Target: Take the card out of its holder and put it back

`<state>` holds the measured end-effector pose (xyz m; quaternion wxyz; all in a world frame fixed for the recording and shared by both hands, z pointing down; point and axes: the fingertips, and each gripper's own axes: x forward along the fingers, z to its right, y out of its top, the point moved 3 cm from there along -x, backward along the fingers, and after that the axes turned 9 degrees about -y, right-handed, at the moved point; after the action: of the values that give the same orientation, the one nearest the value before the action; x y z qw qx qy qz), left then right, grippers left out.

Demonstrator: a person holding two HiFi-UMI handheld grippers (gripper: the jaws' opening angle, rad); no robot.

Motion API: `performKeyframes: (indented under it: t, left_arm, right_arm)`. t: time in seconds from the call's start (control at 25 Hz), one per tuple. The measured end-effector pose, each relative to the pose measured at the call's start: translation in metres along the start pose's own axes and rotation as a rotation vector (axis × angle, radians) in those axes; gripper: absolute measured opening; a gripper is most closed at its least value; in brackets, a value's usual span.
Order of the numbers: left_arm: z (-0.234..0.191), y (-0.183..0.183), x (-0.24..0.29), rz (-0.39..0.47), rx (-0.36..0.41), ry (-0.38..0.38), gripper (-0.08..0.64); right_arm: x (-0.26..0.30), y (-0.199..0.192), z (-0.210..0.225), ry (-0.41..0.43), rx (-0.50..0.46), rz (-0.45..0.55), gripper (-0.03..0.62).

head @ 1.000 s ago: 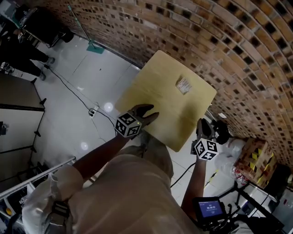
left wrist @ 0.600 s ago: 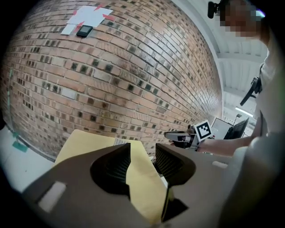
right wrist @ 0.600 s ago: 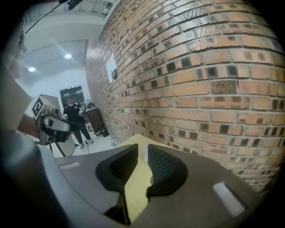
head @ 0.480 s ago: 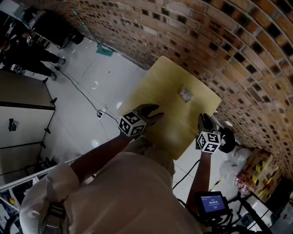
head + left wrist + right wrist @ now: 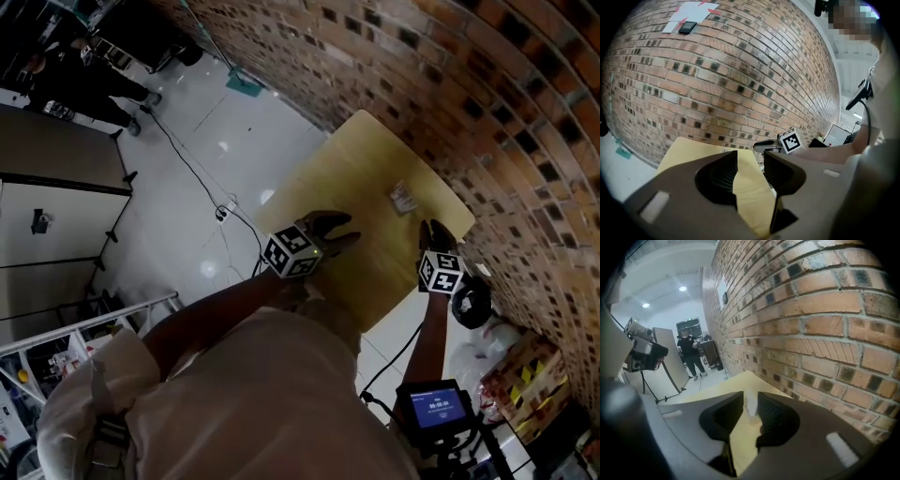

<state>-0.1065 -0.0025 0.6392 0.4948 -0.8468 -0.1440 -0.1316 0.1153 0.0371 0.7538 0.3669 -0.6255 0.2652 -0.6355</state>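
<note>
- The card holder sits on the far part of the table, close to the edge nearest the brick wall. From my head view it is a small pale patch, and I cannot separate the card from the holder.
- My right gripper is over the table edge just short of the holder. In the right gripper view the pale holder lines up in the gap beyond the jaws. The jaws have just been opening, stand partly apart, and the pads press on nothing.
- My left gripper is over the near half of the table, well apart from the holder. Its 2 jaws are spread, with only tabletop showing between them.
- A person stands on the pale floor beyond the table.
</note>
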Motion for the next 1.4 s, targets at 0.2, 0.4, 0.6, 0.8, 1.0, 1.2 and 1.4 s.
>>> performKeyframes:
  t: [0.2, 0.4, 0.6, 0.8, 1.0, 1.2, 1.4]
  left_arm:
    - [-0.012, 0.000, 0.004, -0.016, 0.003, 0.002, 0.176]
    - [-0.019, -0.002, 0.005, -0.016, -0.012, 0.023, 0.176]
    - [-0.024, -0.007, -0.004, -0.024, -0.026, 0.048, 0.176]
    - [-0.030, -0.012, -0.012, -0.034, -0.038, 0.070, 0.176]
    - [-0.035, -0.015, -0.015, -0.040, -0.043, 0.085, 0.176]
    - [-0.033, -0.014, -0.017, -0.031, -0.049, 0.089, 0.176]
    - [-0.033, -0.019, -0.022, -0.032, -0.049, 0.099, 0.176]
  right_arm:
    - [0.034, -0.009, -0.002, 0.027, -0.034, -0.054, 0.091]
    - [0.065, -0.028, -0.002, 0.051, -0.051, -0.116, 0.103]
    - [0.091, -0.041, 0.000, 0.051, -0.063, -0.157, 0.103]
    - [0.102, -0.047, 0.002, 0.058, -0.065, -0.176, 0.101]
    - [0.108, -0.046, 0.001, 0.061, -0.076, -0.152, 0.083]
    - [0.109, -0.043, -0.004, 0.064, -0.077, -0.133, 0.040]
    - [0.106, -0.042, -0.011, 0.077, -0.065, -0.128, 0.027]
